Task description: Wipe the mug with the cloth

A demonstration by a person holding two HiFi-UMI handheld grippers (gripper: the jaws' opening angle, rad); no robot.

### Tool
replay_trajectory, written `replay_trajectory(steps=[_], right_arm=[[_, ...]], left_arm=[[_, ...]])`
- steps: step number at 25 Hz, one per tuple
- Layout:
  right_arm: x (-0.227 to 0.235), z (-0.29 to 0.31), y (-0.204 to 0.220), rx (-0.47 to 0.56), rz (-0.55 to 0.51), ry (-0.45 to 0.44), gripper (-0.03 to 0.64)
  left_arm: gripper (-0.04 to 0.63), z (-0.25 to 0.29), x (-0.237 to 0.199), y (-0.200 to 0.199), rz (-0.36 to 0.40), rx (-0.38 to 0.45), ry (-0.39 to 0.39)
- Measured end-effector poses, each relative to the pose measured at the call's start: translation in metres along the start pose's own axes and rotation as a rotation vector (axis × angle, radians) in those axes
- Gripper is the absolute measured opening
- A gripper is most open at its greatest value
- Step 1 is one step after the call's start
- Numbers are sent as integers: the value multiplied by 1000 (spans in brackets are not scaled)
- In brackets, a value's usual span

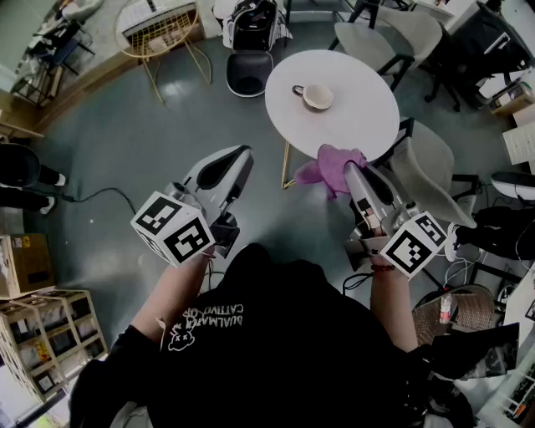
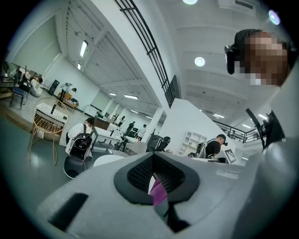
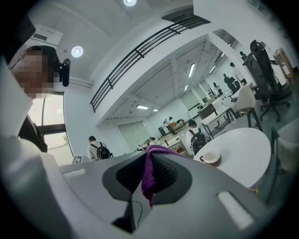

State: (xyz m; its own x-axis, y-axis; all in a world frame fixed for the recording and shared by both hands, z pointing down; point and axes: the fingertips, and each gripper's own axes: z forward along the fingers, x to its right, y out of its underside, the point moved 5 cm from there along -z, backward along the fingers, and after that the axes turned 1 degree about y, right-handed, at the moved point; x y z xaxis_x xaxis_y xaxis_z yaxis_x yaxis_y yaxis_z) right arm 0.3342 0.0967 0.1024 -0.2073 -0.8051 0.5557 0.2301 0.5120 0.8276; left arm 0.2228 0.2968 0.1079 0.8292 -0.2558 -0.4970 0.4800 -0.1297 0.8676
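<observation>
A beige mug stands on the round white table, its handle to the left. The purple cloth hangs just off the table's near edge, with my right gripper shut on it. In the right gripper view the cloth is pinched between the jaws of my right gripper. The mug sits farther off to the right on the table. My left gripper hovers over the floor left of the table, shut with nothing in it. In its own view the left gripper shows only a purple sliver through the slit.
Grey chairs stand around the table. A black backpack rests on a chair behind it, beside a yellow wire side table. Cardboard boxes are stacked at the left. A cable runs across the floor.
</observation>
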Motion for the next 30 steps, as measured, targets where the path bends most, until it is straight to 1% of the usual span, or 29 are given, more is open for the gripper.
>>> replay_trajectory(steps=[4, 9, 13, 15, 17, 19, 23, 27, 28, 30], right_arm=[[-6, 7, 3, 25, 11, 7, 32], [-34, 22, 7, 48, -33, 29, 32], [-49, 41, 18, 60, -22, 63, 32], [-52, 46, 25, 53, 16, 72, 32], [-52, 46, 33, 38, 48, 80, 33], [-51, 45, 39, 13, 42, 99, 32], [-47, 50, 46, -35, -5, 127, 33], [-42, 65, 47, -44, 2, 132, 34], [-40, 70, 47, -45, 5, 129, 34], [-34, 78, 48, -51, 10, 122, 33]], left_arm=[[3, -8, -5, -7, 18, 2, 17], [3, -35, -17, -22, 33, 4, 45], [3, -54, -34, -33, 40, -9, 95], [3, -60, -37, -30, 31, -24, 125], [3, -65, -37, -25, 23, -35, 136], [3, -69, -35, -19, 21, -50, 148], [3, -74, -34, -13, 60, -89, 185], [3, -76, -47, -13, 23, -92, 184], [3, -73, -51, -13, 24, -92, 183], [3, -68, -58, -11, 55, -82, 187]])
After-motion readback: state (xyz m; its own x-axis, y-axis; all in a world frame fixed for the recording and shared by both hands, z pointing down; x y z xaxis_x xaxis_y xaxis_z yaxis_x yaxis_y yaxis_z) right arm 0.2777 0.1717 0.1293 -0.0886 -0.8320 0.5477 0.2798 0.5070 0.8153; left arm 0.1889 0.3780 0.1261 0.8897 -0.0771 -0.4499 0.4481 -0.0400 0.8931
